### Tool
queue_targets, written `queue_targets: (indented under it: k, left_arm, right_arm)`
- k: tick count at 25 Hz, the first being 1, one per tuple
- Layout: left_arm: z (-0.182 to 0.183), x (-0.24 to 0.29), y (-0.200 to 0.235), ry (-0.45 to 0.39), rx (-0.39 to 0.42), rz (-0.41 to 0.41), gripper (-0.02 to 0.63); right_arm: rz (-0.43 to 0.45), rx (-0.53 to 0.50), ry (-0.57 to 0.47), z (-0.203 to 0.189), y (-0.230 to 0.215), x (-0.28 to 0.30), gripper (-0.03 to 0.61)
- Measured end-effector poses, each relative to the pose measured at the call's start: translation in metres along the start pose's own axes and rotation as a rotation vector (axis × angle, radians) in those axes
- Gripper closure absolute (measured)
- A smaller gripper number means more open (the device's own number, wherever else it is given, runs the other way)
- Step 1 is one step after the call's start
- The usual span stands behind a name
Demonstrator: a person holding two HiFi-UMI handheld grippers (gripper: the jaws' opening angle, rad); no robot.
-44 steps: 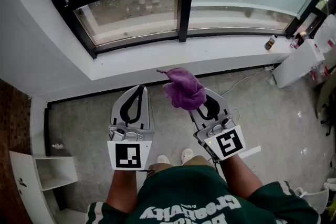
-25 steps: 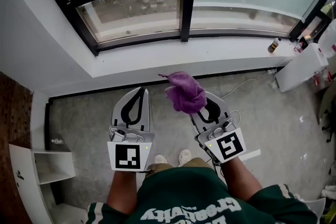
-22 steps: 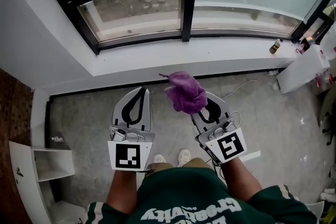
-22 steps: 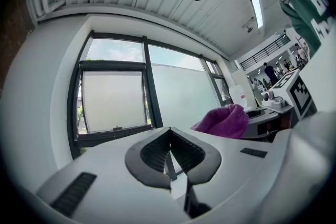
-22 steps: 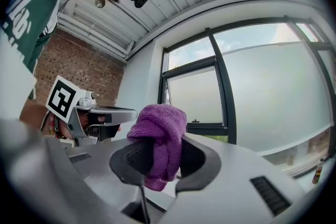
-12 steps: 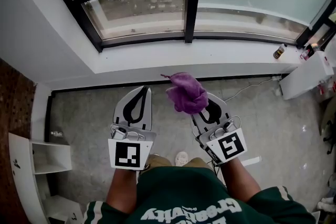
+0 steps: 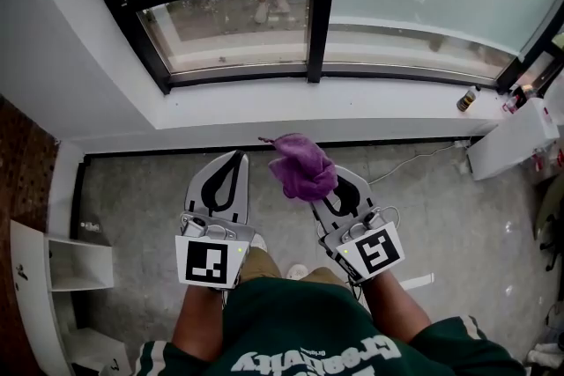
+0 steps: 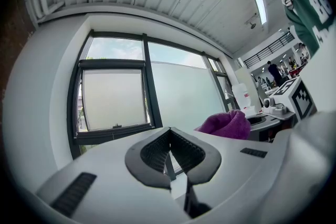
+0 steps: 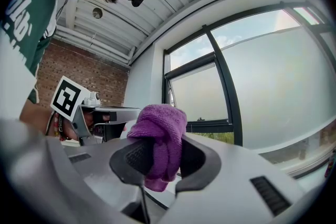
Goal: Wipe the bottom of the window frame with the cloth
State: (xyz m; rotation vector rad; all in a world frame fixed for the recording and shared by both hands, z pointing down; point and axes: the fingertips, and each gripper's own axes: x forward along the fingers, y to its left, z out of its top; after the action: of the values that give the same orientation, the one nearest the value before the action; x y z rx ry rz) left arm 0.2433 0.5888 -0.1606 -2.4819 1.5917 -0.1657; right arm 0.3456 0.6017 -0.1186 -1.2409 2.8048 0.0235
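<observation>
Right gripper (image 7: 328, 189) is clamping the purple cloth (image 7: 301, 167); its fingers are pinching a bunched fold, and most of the wad is sticking out past the tips. Left gripper (image 7: 233, 159) is hanging beside it, fingers closed tip to tip with nothing between them. Both are hovering over the floor, near side of the white sill (image 7: 264, 106), well apart from the bottom of the window frame (image 7: 238, 77) on the far side. No contact yet, so wiping looks not started.

Risks:
- The cloth is gripped by one fold only, so pressing or dragging along the rail could be pulling it loose.
- The wad is small, so the hard fingers could be scraping frame or glass.
- A small bottle (image 7: 465, 100) is standing at the sill's right end, so a long sweep right could be knocking it over.
</observation>
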Motion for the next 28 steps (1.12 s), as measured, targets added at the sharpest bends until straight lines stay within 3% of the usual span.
queue_targets:
  k: [9,16,25,28]
  left_arm:
    - [-0.029,0.039,0.018,-0.008,-0.020,-0.003,0.604]
    - [-0.048,0.092,0.039,-0.011,-0.026,-0.078,0.604]
    - [-0.060,0.204,0.147,-0.037,-0.029,-0.160,0.604]
    - [-0.064,0.239,0.191,-0.045,0.009,-0.178,0.604]
  right_arm:
    - [0.001,-0.028,0.009,-0.022,-0.024,0.031,0.474]
    - [-0.010,-0.093,0.044,-0.034,-0.043,0.087,0.474]
    - [-0.067,-0.086,0.072,-0.031,-0.095,0.234,0.474]
    - [-0.078,-0.081,0.079,-0.025,-0.110,0.287,0.474]
